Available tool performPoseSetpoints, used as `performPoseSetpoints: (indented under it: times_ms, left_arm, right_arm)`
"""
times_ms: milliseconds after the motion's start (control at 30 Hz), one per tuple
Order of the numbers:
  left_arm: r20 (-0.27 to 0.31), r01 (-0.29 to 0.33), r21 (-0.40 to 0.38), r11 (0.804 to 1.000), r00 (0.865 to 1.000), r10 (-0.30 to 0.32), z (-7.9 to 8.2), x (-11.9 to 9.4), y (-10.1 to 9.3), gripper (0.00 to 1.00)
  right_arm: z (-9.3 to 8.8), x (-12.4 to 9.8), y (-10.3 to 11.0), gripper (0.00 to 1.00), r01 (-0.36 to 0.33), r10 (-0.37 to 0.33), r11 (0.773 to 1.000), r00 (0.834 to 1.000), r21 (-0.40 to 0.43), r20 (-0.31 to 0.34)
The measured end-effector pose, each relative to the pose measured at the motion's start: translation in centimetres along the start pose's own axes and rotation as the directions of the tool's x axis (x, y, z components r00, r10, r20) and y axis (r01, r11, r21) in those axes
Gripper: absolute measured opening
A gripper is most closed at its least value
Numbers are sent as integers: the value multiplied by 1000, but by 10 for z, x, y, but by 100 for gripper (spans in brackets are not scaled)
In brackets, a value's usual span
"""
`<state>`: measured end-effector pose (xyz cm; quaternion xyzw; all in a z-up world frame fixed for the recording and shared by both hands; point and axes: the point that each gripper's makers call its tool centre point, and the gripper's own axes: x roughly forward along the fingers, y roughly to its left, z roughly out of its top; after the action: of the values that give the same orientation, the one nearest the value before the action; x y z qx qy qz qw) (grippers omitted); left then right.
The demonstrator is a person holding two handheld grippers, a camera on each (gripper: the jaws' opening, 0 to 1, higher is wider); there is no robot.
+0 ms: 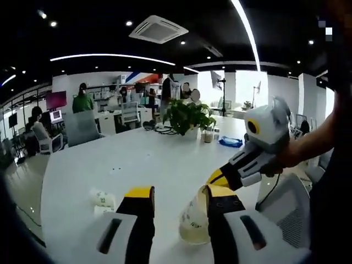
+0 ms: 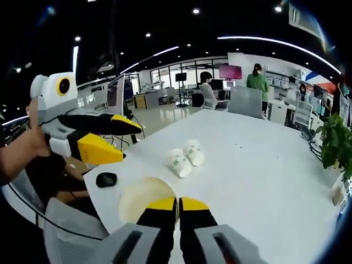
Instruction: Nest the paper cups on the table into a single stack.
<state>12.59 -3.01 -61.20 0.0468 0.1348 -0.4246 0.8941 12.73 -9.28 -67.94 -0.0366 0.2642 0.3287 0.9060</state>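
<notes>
Right gripper (image 2: 177, 204): jaws pressed together on the near rim of a paper cup (image 2: 144, 199) — the cup opening faces the right gripper view. In the left gripper view, this cup (image 1: 195, 220) hangs tilted above the white worktop (image 1: 154, 159), held by the right gripper (image 1: 212, 181) entering from the right. Left gripper (image 1: 176, 201): jaws spread, nothing between them, just beside the held cup. Two further cups (image 2: 184, 157) lie on their sides, touching, farther out on the worktop (image 2: 258, 181). A black mouse (image 2: 106, 179) rests near the worktop edge.
</notes>
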Motion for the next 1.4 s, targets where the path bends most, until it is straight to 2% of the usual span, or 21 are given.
performPoseSetpoints:
  times_ms: [167, 400, 700, 933, 1067, 1233, 1400]
  left_arm:
    - [-4, -1, 8, 1000, 1000, 1, -11, -12, 2, 49]
    - [-4, -14, -29, 999, 1000, 14, -28, -26, 3, 58]
    - [-22, -10, -25, 1000, 1000, 9, -54, -32, -14, 72]
    - [-9, -44, -15, 999, 999, 44, -57, -36, -18, 73]
    - [-4, -40, -15, 999, 999, 40, -60, -37, -19, 73]
    - [9, -47, -31, 998, 999, 47, -62, -39, -20, 74]
    - [-9, -66, -35, 997, 998, 66, -73, -44, -17, 73]
  right_arm:
    - [-7, 4, 3, 0, -19, 19, 1000, 999, 23, -30]
    - [-17, 12, 4, 0, -31, 34, 998, 997, 45, -69]
    - [-28, 26, 6, 0, -42, 46, 999, 991, 34, -122]
    - [-37, 37, 6, 0, -42, 41, 999, 988, -4, -148]
    - [-42, 42, 4, 0, -36, 22, 996, 986, -82, -163]
    - [-45, 43, 4, 0, -37, 23, 996, 984, -80, -174]
    - [-42, 40, 6, 2, -36, 28, 998, 989, -56, -144]
